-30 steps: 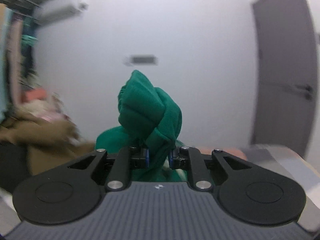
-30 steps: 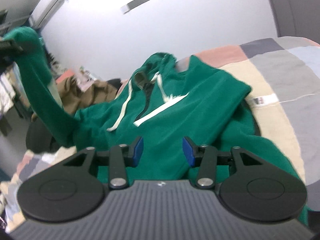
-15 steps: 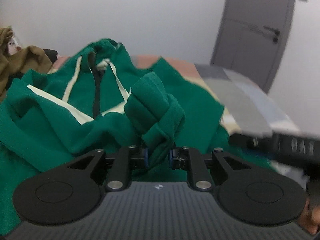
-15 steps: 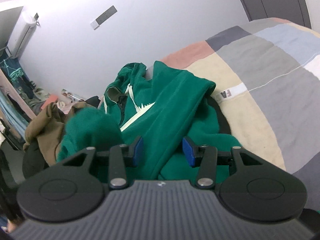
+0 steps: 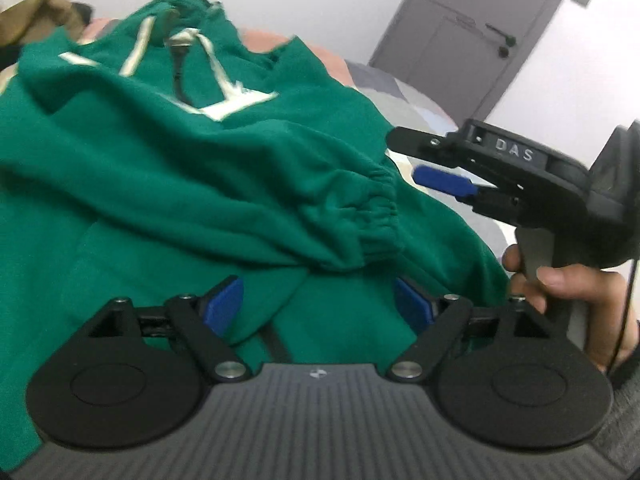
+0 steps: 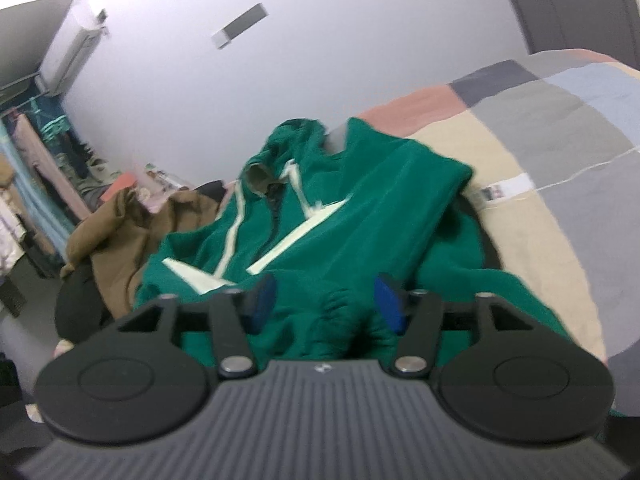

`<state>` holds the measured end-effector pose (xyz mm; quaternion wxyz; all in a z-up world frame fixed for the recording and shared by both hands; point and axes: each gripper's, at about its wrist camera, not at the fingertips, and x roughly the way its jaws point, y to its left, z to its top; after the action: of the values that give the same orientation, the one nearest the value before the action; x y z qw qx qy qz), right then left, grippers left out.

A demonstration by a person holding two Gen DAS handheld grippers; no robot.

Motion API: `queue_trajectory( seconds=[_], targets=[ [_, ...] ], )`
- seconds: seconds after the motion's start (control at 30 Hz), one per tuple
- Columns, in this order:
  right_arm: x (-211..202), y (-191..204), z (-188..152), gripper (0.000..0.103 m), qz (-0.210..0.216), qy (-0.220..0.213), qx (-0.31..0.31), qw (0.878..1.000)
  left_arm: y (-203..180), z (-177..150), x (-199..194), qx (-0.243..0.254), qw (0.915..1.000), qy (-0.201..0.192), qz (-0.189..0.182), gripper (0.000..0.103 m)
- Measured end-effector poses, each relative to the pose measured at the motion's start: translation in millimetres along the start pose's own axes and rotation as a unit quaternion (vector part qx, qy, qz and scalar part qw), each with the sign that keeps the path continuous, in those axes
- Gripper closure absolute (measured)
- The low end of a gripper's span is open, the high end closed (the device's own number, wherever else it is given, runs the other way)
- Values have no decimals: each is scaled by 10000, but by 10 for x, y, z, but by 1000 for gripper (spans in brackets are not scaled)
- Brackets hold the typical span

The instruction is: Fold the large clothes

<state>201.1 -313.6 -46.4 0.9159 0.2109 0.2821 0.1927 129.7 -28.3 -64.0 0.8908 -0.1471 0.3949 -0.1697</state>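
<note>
Green hoodie point(image 6: 360, 216) lying crumpled on the patchwork bed point(image 6: 560, 128), sleeve cuff point(image 5: 372, 208) draped across its body.
Left tongs point(image 5: 318, 304) and right tongs point(image 6: 322, 300) are both hovering wide apart, gripping nothing; the cuff is best pinched at its elastic and drawn flat before folding.

The right claw point(image 6: 320, 300) hangs with blue pads spread apart over the green hoodie point(image 6: 360, 216); the hoodie lies rumpled on the patchwork bed point(image 6: 560, 128); a brown garment point(image 6: 128, 224) sits at the bed's left edge.
</note>
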Motion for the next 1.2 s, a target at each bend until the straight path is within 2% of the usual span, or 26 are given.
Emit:
queue_trajectory(
  seconds=[0.03, 0.1, 0.2, 0.27, 0.33, 0.47, 0.6, 0.67, 0.73, 0.77, 0.8, 0.83, 0.9, 0.97, 1.03, 1.07, 1.1, 1.13, 1.2],
  targets=[
    [19, 27, -4, 31, 37, 22, -18, 10000, 49, -26, -77, -116, 9999, -93, 32, 17],
    [93, 89, -7, 31, 49, 122, -54, 9999, 281, -14, -147, -382, 9987, -322, 106, 17],
    [236, 176, -12, 31, -10, 266, -254, 9993, 729, 21, -168, -1110, 9918, -614, 160, 17],
    [324, 245, -7, 31, -92, 287, -489, 9983, 1046, 51, -174, -1733, 9811, -858, 46, 17],
    [401, 299, 19, 31, 29, 287, -646, 9975, 1335, 92, -166, -2252, 9686, -1055, -61, 17],
    [616, 414, 73, 31, 142, 272, -1010, 9944, 1808, 173, -147, -2946, 9449, -1422, -145, 18],
    [929, 476, 54, 31, 232, 529, -1410, 9883, 2249, 157, -89, -3588, 9167, -1727, -328, 21],
    [1083, 473, 27, 31, 298, 822, -1489, 9850, 2421, 152, -58, -3788, 9055, -1864, -419, 30],
    [1178, 464, 2, 31, 347, 1031, -1561, 9817, 2552, 164, -2, -4017, 8946, -1889, -504, 52],
    [1212, 461, -9, 31, 427, 1126, -1629, 9793, 2595, 194, 24, -4066, 8923, -1861, -611, 58],
    [1248, 461, -17, 31, 533, 1256, -1693, 9761, 2623, 213, 24, -4060, 8920, -1870, -668, 68],
    [1276, 464, -23, 31, 616, 1356, -1739, 9734, 2638, 246, 12, -3975, 8955, -1896, -638, 77],
    [1279, 506, -36, 33, 674, 1418, -1889, 9694, 2609, 289, -37, -3772, 9041, -1926, -562, 86],
    [1251, 580, -50, 52, 706, 1411, -2093, 9650, 2615, 289, -93, -3736, 9038, -2009, -576, 89],
    [1218, 672, -68, 83, 675, 1393, -2353, 9595, 2625, 301, -169, -3727, 9014, -2122, -594, 91],
    [1181, 735, -88, 90, 609, 1293, -2567, 9559, 2636, 307, -227, -3704, 9008, -2200, -538, 91],
    [1135, 804, -106, 92, 430, 1129, -2806, 9522, 2618, 296, -265, -3720, 8987, -2263, -517, 92],
    [1093, 846, -99, 94, 415, 1043, -2906, 9503, 2644, 273, -318, -3798, 8931, -2349, -536, 92],
    [1027, 870, -35, 96, 556, 873, -2760, 9556, 2702, 243, -427, -3919, 8843, -2484, -528, 92]
  ],
)
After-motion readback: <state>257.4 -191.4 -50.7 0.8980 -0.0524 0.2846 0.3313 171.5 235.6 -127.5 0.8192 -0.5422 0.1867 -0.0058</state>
